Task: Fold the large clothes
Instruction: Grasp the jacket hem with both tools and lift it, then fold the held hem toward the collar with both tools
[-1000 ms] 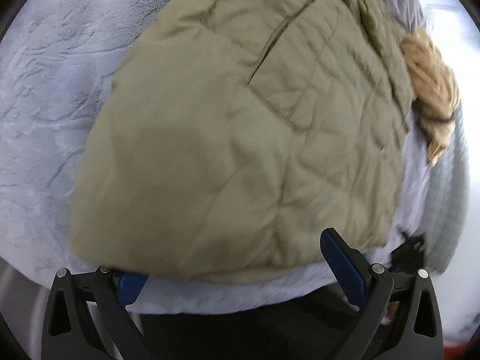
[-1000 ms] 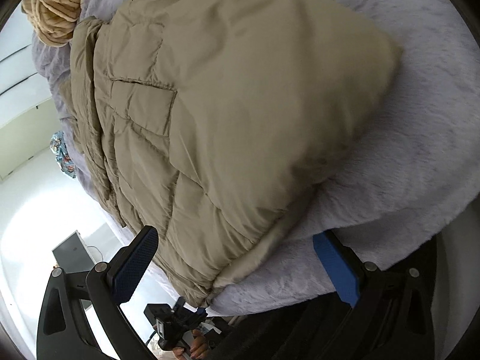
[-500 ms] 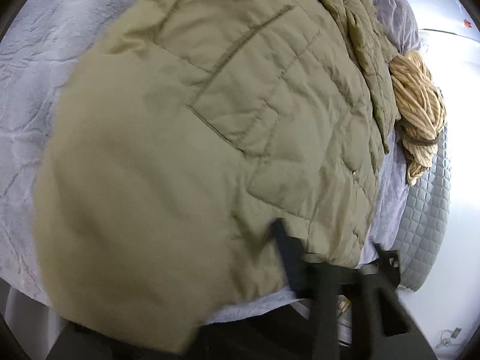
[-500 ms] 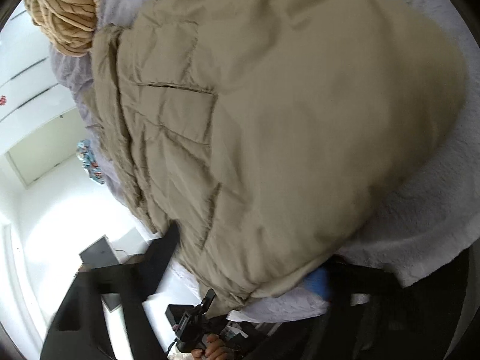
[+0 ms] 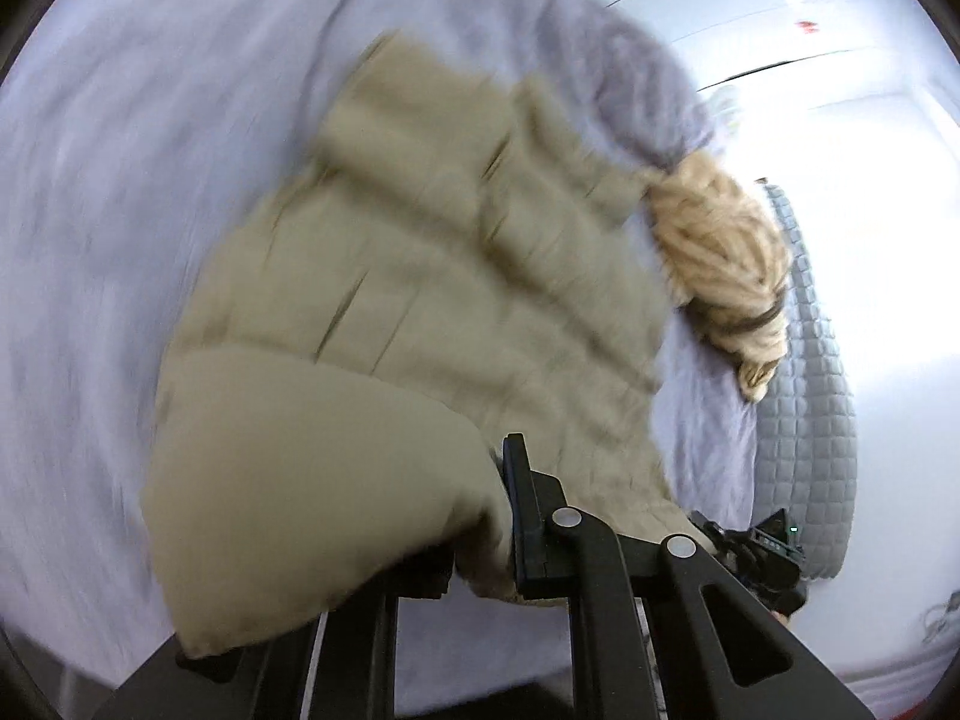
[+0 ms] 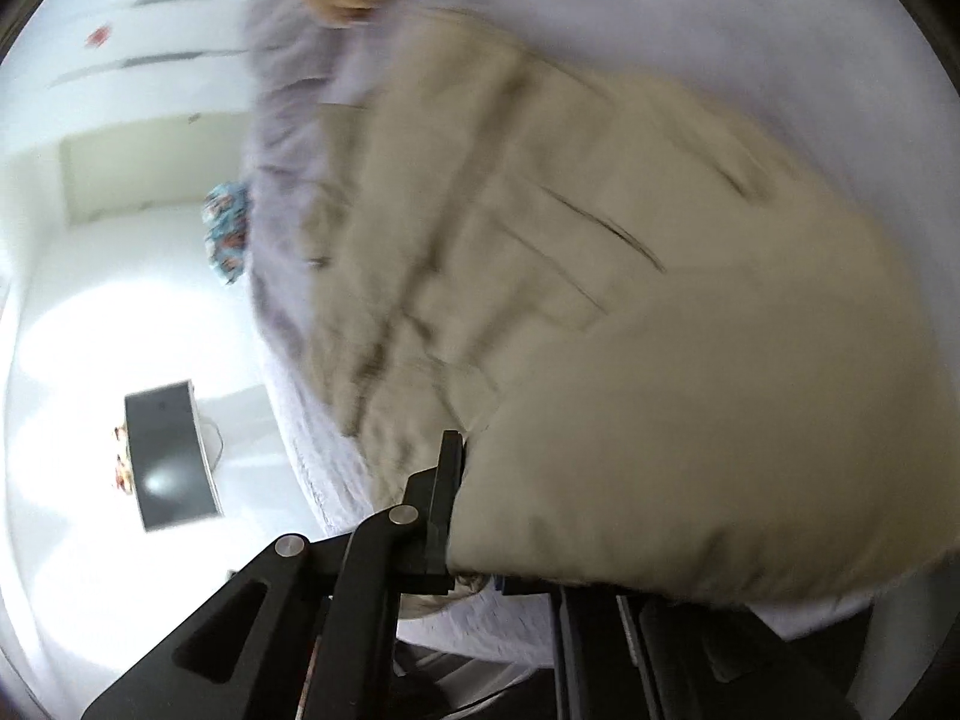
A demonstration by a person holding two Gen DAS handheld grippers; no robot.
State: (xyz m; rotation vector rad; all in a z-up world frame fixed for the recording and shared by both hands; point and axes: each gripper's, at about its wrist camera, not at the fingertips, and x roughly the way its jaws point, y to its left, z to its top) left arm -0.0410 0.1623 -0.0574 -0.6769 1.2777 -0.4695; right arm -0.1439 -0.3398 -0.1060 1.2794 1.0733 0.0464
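Jacket [image 5: 420,312] stretches away from both claws along the bed [image 5: 120,210]; left gripper [image 5: 480,528] and right gripper [image 6: 474,540] each pinch its near hem, equally close.

Bright daylight, heavy motion blur, fisheye-warped edges, blown-out bg.

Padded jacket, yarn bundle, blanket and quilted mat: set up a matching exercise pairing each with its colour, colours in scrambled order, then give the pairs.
Things:
1. padded jacket
2. yarn bundle
3. blanket
4. quilted mat

Colours:
A. grey
B. pale lilac
C. olive-beige
D. sandy tan

Pairs: 1-C, 2-D, 3-B, 4-A
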